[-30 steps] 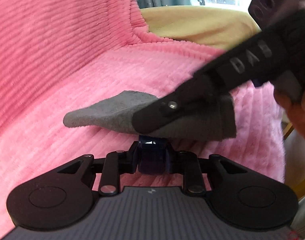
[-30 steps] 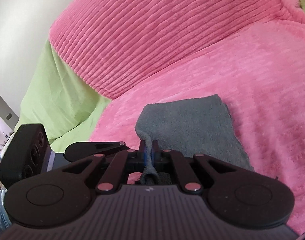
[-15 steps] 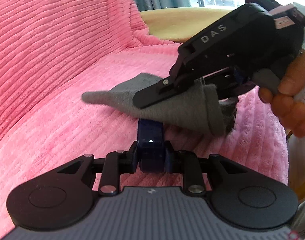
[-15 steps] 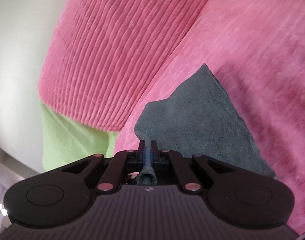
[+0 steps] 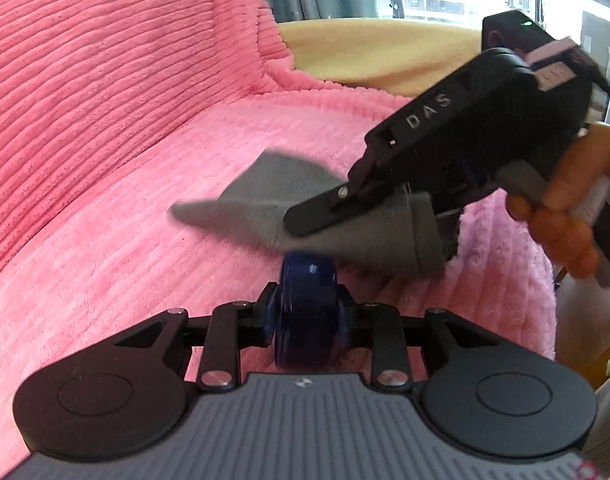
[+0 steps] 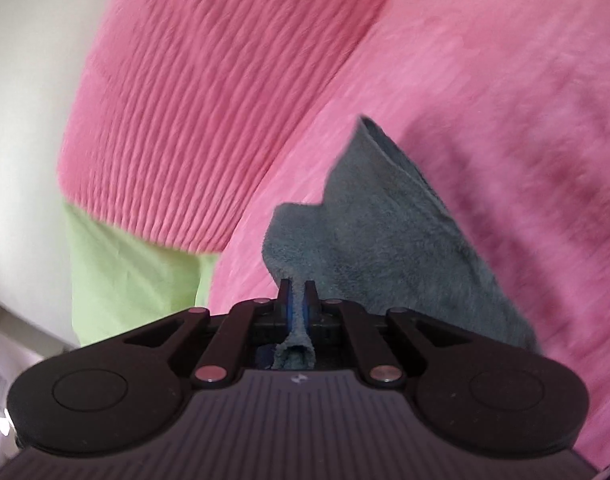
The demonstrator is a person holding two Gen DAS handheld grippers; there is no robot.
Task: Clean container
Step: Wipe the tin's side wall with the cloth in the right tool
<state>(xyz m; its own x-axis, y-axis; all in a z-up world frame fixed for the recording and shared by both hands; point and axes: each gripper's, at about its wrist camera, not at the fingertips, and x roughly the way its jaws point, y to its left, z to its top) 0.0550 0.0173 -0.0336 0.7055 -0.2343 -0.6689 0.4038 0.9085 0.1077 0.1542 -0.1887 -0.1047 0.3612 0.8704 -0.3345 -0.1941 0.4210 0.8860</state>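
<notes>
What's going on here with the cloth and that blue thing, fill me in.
A person works two handheld grippers over a pink ribbed blanket. The left gripper grips a dark blue container, its jaws easing open. The right gripper pinches a grey cloth, jaws also opening slightly, and holds it over the container's far end.

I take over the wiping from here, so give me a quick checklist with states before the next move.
1. Grey cloth pinched in right gripper: ok, though jaws are opening.
2. Blue container between left gripper pads: ok, jaws opening.
3. Cloth touching container: cannot tell; it hangs just beyond the top.
4. Container interior visible: not ok.
5. Pink blanket below as soft landing: ok.
</notes>
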